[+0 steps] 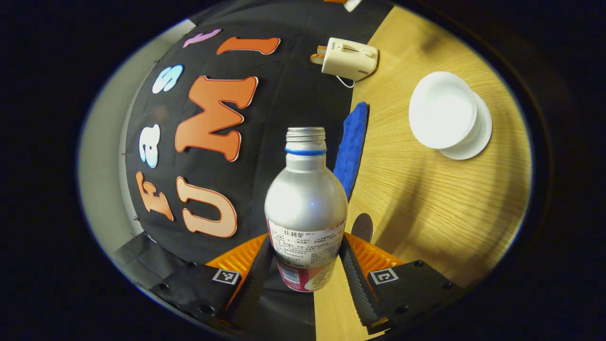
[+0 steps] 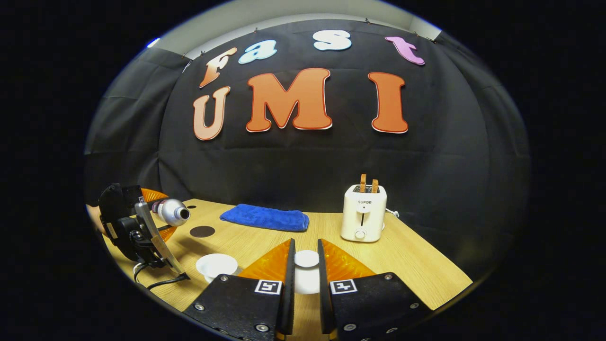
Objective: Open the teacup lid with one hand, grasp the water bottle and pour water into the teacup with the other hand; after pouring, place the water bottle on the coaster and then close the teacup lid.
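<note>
My left gripper is shut on the labelled lower body of a silver water bottle whose threaded mouth is uncapped. In the right gripper view that bottle lies nearly horizontal in the left gripper, held above the table with its mouth pointing right. The white teacup stands uncovered below and to the right of that mouth; it also appears as the teacup on its saucer. No water stream shows. My right gripper is shut on the white teacup lid, held above the table. A dark round coaster lies bare.
A folded blue cloth lies at the back of the wooden table. A white toaster with two slices in it stands at the back right. A cable trails from the left gripper near the front edge.
</note>
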{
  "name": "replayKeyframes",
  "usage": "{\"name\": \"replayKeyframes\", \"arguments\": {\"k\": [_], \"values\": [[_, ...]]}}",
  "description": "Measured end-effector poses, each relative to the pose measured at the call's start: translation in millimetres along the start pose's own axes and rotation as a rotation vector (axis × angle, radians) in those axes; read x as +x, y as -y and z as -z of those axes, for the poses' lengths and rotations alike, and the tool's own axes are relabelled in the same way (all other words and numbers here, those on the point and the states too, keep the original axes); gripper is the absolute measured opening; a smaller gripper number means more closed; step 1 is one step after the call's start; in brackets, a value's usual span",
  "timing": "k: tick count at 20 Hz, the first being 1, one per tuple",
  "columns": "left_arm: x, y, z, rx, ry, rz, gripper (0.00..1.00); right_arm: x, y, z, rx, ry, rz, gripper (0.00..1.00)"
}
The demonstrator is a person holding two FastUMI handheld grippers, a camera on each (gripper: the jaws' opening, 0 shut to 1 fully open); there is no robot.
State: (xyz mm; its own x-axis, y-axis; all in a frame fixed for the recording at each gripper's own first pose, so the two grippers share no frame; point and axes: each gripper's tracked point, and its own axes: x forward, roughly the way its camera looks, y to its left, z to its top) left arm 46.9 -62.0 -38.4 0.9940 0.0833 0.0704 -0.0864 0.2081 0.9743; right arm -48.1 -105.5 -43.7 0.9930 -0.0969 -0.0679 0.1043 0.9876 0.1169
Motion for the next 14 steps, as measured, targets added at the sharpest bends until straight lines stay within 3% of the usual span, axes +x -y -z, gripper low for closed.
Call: {"name": "replayKeyframes", "arguments": {"k": [8, 12, 14], "values": [[-4, -3, -9, 0.122, 0.021, -0.015, 0.87, -2, 2, 4, -0.004, -0.004, 0.007, 0.23], [-5, -8, -14, 0.181, 0.026, -0.032, 0.82, -3, 4, 4, -0.011, -0.002, 0.011, 0.23], [-4, -12, -20, 0.226, 0.034, -0.049, 0.87, -4, 3, 4, -0.007, 0.0, 0.006, 0.23]]}}
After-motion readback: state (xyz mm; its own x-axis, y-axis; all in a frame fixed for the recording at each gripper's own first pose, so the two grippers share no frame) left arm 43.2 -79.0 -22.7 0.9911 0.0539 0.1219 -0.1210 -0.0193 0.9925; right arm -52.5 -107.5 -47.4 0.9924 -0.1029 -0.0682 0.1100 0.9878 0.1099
